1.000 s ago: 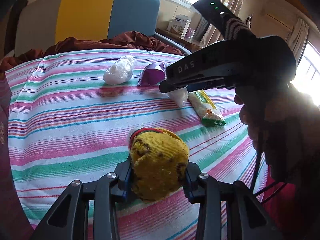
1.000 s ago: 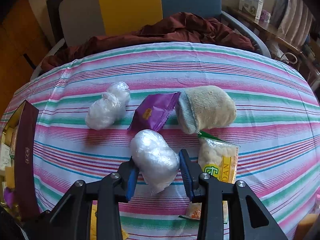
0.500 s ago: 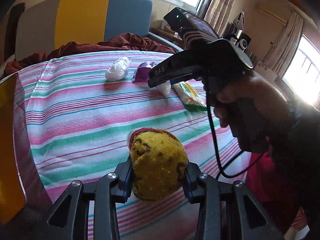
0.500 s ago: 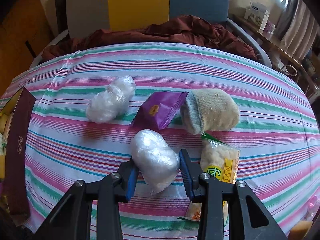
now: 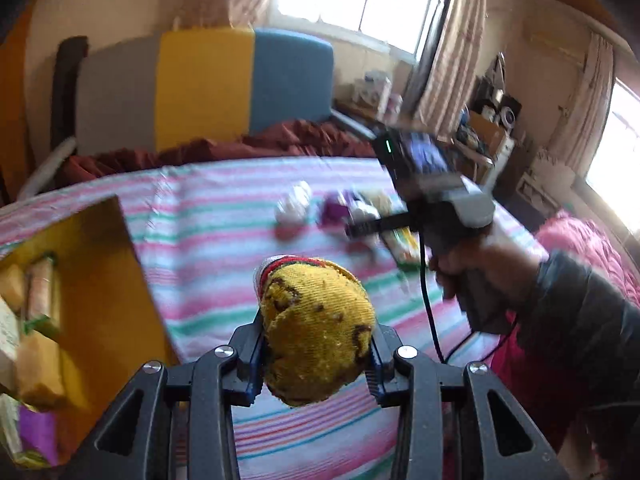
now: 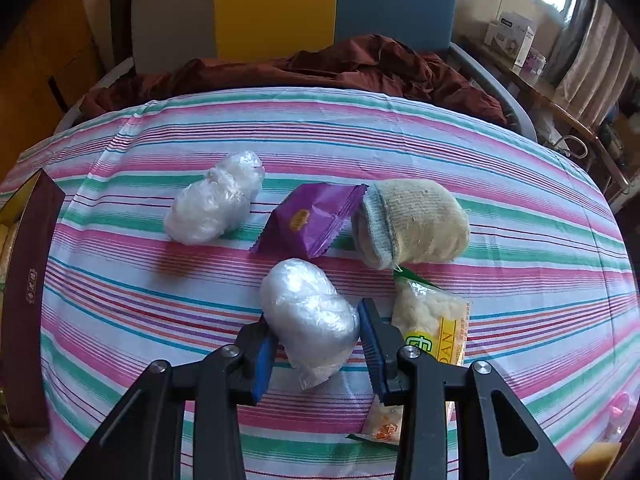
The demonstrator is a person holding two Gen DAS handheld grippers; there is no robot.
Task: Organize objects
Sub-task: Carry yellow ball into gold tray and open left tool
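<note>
My left gripper (image 5: 316, 364) is shut on a rolled yellow sock (image 5: 318, 332) and holds it in the air above the striped tablecloth (image 5: 208, 264). An open box with a yellow lid (image 5: 100, 296) stands at the left, with packets inside. My right gripper (image 6: 316, 352) is shut on a clear plastic-wrapped bundle (image 6: 310, 312) above the cloth. Beyond it lie a second plastic bundle (image 6: 216, 200), a purple snack packet (image 6: 310, 220), a beige rolled sock (image 6: 412, 224) and a yellow-green snack packet (image 6: 432, 320).
The box's maroon side (image 6: 24, 292) shows at the left edge of the right wrist view. A dark red blanket (image 6: 320, 68) and a grey, yellow and blue chair back (image 6: 280, 4) lie behind the table. The hand with the right gripper (image 5: 460, 232) is at the right.
My left gripper has swung left and lifted with the yellow sock, bringing the open box into view. My right gripper has lifted slightly with the plastic bundle.
</note>
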